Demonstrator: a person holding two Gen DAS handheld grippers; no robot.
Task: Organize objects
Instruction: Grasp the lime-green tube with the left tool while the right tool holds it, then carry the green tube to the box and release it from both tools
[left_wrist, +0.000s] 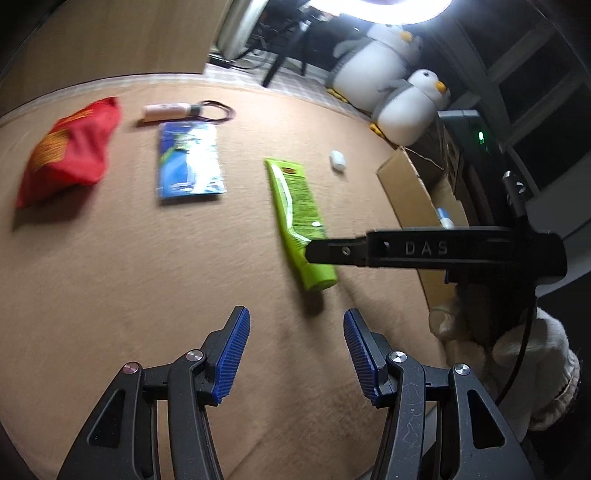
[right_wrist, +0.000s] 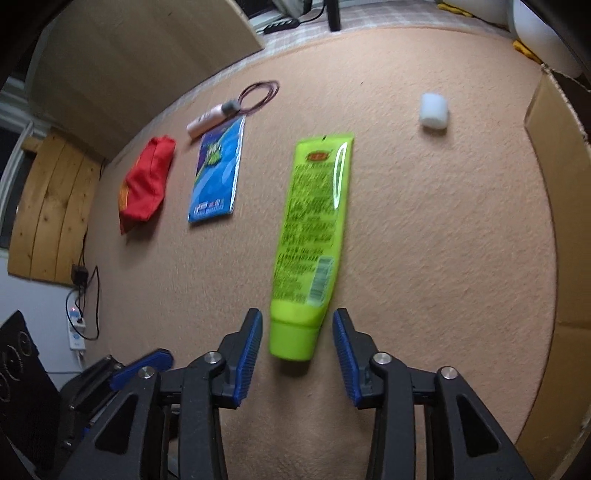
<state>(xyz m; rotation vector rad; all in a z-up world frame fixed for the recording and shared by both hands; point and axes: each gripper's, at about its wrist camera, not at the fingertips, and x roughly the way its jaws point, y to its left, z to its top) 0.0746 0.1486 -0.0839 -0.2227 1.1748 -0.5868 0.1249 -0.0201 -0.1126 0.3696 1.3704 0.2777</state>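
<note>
A lime-green tube (right_wrist: 314, 221) lies lengthwise on the tan carpet, cap end towards me. My right gripper (right_wrist: 297, 325) is open, with its blue pads on either side of the cap and a gap on each side. In the left wrist view, one black finger (left_wrist: 332, 253) of that gripper crosses the green tube (left_wrist: 299, 206) near its cap. My left gripper (left_wrist: 296, 321) is open over bare carpet, nearer than the tube, with nothing between its pads. Further left lie a blue packet (left_wrist: 190, 160), a red pouch (left_wrist: 70, 147), a pink tube (left_wrist: 166, 110) and a dark elastic loop (left_wrist: 218, 110).
An open cardboard box (left_wrist: 406, 192) stands along the carpet's right edge, and a small white roll (right_wrist: 434, 110) lies near it. Two penguin plush toys (left_wrist: 410, 107) sit behind the box. A power strip with cables (right_wrist: 77, 328) lies off the carpet's left edge.
</note>
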